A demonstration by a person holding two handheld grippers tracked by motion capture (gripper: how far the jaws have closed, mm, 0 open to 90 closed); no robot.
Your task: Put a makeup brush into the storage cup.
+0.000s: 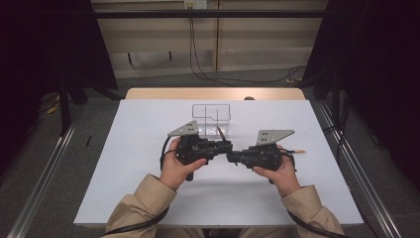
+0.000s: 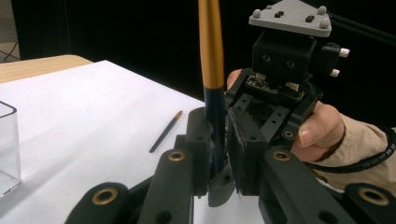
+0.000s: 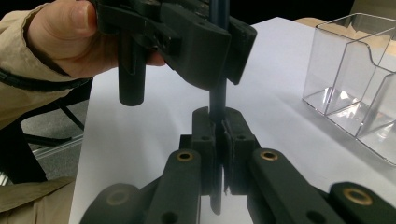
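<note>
The white counter (image 1: 148,188) carries a clear divided box (image 1: 212,115) beyond both hands. Between the box and the hands, the brush (image 2: 211,46) stands nearly upright, its long axis crossing both sets of fingers: the left gripper (image 1: 227,146) and right gripper (image 1: 232,157) each clamp its dark lower shaft. The left gripper view adds a 2nd brush (image 2: 166,131) lying flat.

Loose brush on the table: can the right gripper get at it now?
Probably not yet: the right gripper is shut on the held brush alongside the left gripper; the loose brush lies close.
</note>
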